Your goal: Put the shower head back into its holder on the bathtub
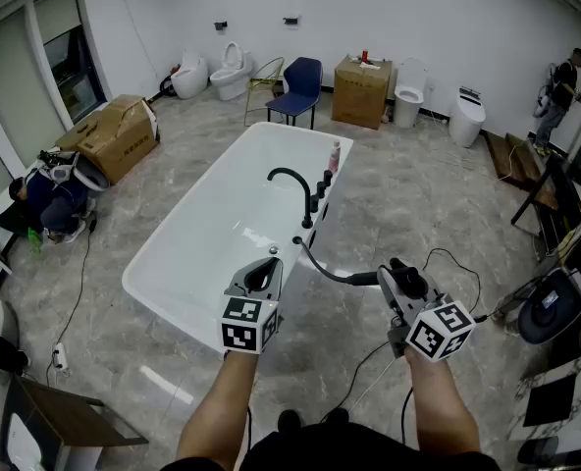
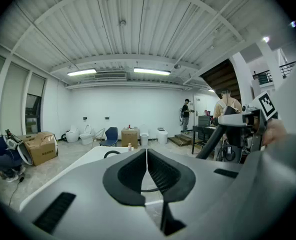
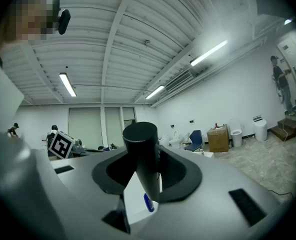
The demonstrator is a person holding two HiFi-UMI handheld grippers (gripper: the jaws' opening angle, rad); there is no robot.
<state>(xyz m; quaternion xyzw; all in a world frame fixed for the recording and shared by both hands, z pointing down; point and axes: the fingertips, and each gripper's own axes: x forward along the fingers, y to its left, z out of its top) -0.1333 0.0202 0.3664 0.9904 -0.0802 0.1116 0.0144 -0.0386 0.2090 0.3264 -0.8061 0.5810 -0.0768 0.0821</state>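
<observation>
White walls, grey marble floor; blue chair, cardboard boxes (toilets along wall), strip lights.

The bathtub lies across the middle of the head view, running from lower left to upper right. On its right rim stands the faucet, with a bottle further up the same rim. A hose leads from that rim rightward to the shower head, which sits between the jaws of the right gripper — right of the tub's near end. The left gripper is over the near rim, left of the hose. Behind the tub, at top centre, is a chair — toilets to its left, a cardboard box to its right.
</observation>
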